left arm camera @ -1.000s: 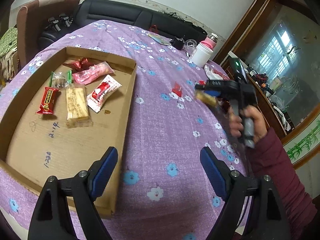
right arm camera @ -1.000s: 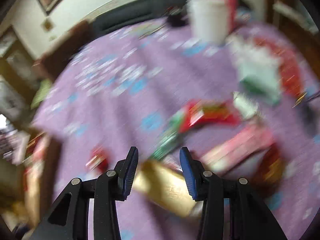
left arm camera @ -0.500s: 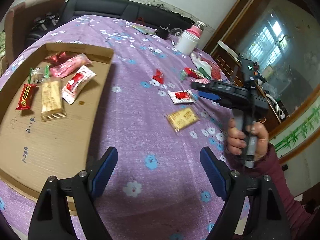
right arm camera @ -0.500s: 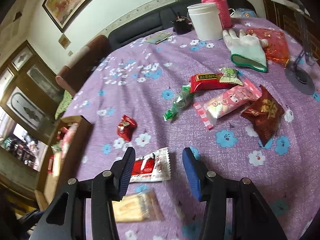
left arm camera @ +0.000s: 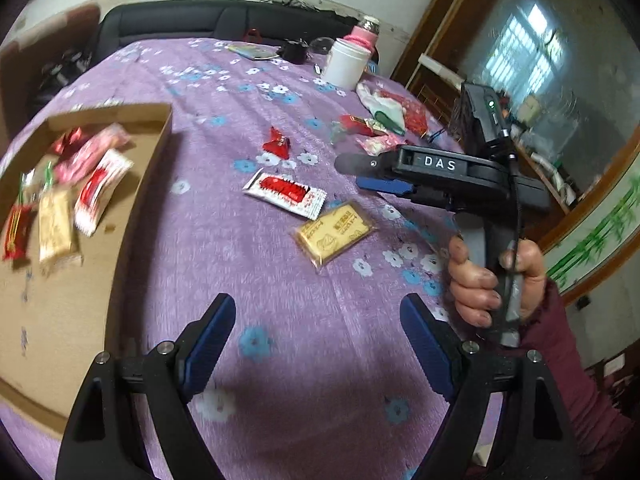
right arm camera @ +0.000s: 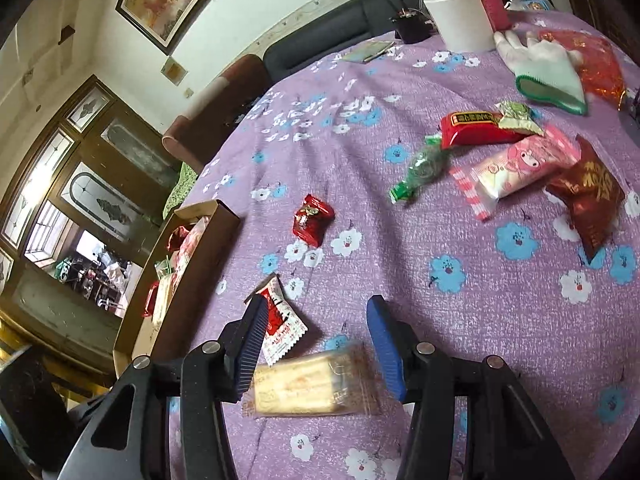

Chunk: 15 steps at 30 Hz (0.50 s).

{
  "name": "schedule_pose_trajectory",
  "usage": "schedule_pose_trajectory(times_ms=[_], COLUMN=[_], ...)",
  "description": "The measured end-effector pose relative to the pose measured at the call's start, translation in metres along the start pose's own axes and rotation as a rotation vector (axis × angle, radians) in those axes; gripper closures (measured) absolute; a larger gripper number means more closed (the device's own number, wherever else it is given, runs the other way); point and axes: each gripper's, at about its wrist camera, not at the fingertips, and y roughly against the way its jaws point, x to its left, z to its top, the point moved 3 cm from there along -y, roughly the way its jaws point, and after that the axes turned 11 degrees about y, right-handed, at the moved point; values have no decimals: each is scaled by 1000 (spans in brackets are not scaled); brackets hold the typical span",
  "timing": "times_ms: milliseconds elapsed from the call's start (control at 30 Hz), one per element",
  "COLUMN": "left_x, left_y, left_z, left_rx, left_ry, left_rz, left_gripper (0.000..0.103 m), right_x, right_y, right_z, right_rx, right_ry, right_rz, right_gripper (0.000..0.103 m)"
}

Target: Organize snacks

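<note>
Left gripper: fingers wide apart, empty, held above the purple flowered cloth covering the counter.

Right gripper: fingers apart, nothing clamped. Seen from the left wrist view as a black tool gripped by the right hand, hovering over the counter's right side.

Yellow biscuit packet lying flat on the cloth, below and between the right fingers in the right wrist view, blurred there; contact with the fingers not evident. White-and-red sachet just beside it, on the cloth, partly behind the left-hand finger in the right wrist view. Small red candy farther out, apart from both.

Cardboard tray at the counter's left, holding several wrapped snacks: a red-and-white sachet, a pale biscuit bar, a pink packet, a red bar.

Far cluster of loose snacks on the cloth: green-wrapped candy, red packet, pink packet with cartoon face, dark red pouch. White glove and white tub beyond them.
</note>
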Motion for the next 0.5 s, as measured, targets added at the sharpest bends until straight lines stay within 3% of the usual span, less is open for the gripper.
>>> schedule_pose_trajectory(times_ms=[67, 200, 367, 500], left_x=[1, 6, 5, -1], left_y=[-11, -33, -71, -102], left_z=[14, 47, 76, 90], left_rx=[19, 32, 57, 59], left_ry=[29, 102, 167, 156], left_rz=[41, 30, 67, 133], left_gripper=[19, 19, 22, 23], right_x=[2, -3, -25, -34], right_y=[0, 14, 38, 47], right_z=[1, 5, 9, 10], right_rx=[-2, -59, -138, -168], right_ry=[16, 14, -91, -138], right_rz=[-33, -146, -131, -132], right_gripper=[48, 48, 46, 45])
